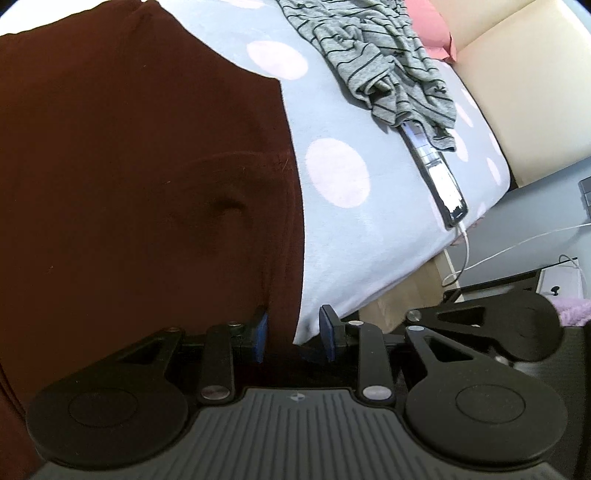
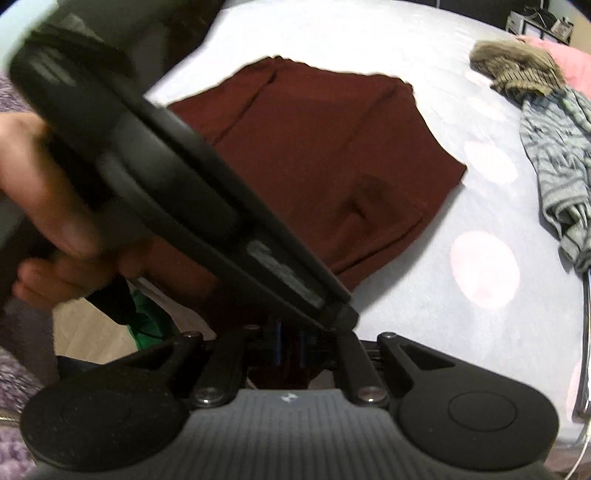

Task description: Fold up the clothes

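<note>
Maroon garment lies spread on the bed, covering most of the left side in the left wrist view; in the right wrist view the same garment sits mid-bed, partly folded, w/ a layered edge on its right side and its near end hanging toward the cameras.

Left hand-held gripper: blue pads set a little apart, not pressed together. Garment's near edge runs down betw. them, close against the left pad; right pad stands clear, w/ bedsheet showing beside it. No pinch visible.

Right hand-held gripper: blue pads nearly together, narrow gap only, w/ a strip of maroon fabric pinched betw. them at the near end of the garment. The left tool's body crosses diagonally in front in this view, blurred, held by a hand at the left edge.

Bed cover is pale blue w/ big pale pink dots. Grey striped garment lies crumpled at the far right of the bed, well apart from the maroon one. A phone pokes out from under the striped garment's near end, screen up, at the bed's edge; white cable plugged in, trailing off the bed. Brownish knit item lies beyond the striped garment. Pink pillow at the far corner.
</note>
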Motion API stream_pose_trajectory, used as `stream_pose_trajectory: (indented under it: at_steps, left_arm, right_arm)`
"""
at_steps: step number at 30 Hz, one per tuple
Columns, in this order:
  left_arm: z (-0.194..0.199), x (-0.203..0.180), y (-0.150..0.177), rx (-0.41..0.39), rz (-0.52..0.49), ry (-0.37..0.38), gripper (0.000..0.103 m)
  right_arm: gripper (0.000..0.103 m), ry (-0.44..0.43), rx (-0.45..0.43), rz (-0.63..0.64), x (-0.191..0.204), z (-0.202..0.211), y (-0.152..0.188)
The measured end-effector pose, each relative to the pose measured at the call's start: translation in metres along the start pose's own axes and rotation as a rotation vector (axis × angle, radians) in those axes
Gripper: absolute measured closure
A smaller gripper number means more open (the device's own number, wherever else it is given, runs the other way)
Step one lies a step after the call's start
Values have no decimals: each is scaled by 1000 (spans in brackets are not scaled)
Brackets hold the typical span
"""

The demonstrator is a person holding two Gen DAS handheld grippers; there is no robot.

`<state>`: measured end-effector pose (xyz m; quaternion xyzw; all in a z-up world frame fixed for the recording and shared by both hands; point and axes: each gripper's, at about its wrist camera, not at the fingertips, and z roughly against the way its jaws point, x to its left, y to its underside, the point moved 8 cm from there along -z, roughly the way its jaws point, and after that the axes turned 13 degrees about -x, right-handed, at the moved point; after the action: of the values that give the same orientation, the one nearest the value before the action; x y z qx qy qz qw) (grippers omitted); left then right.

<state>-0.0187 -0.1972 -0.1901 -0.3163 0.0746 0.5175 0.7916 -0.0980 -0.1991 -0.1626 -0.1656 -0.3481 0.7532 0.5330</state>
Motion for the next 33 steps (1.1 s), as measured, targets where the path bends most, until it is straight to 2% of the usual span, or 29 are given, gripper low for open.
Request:
stream_pose_trajectory:
  at_steps: [2, 5, 10, 12, 15, 18, 22, 27, 30, 33]
  left_arm:
    - [-1, 4, 0, -7, -8, -11, 93]
    - [0, 10, 1, -18, 8, 2, 94]
    - [1, 16, 0, -27, 30, 24, 95]
    - [2, 17, -1, -28, 33, 37, 95]
    - [1, 19, -1, -28, 41, 51, 95]
    - [1, 18, -2, -28, 36, 55, 95]
    - [1, 17, -2, -28, 30, 53, 95]
    - [-1, 17, -3, -24, 35, 55, 95]
    - [-1, 18, -3, -20, 39, 60, 95]
    - [-2, 19, -3, -14, 43, 68, 95]
  right_arm:
    - [94, -3, -1, 14, 3, -2, -2]
    - [93, -8, 10, 33, 4, -5, -2]
    - [86, -61, 58, 60, 3, 4, -7]
    - [76, -80, 89, 91, 1, 11, -11]
    - [75, -66, 120, 185, -11, 22, -19]
    - [72, -18, 138, 304, -31, 22, -29]
    - [72, 14, 148, 481, -55, 5, -39]
    - [72, 18, 151, 806, -78, -29, -46]
    - [72, 5, 156, 947, -90, -47, -46]
    - [72, 0, 174, 1173, -97, -64, -42]
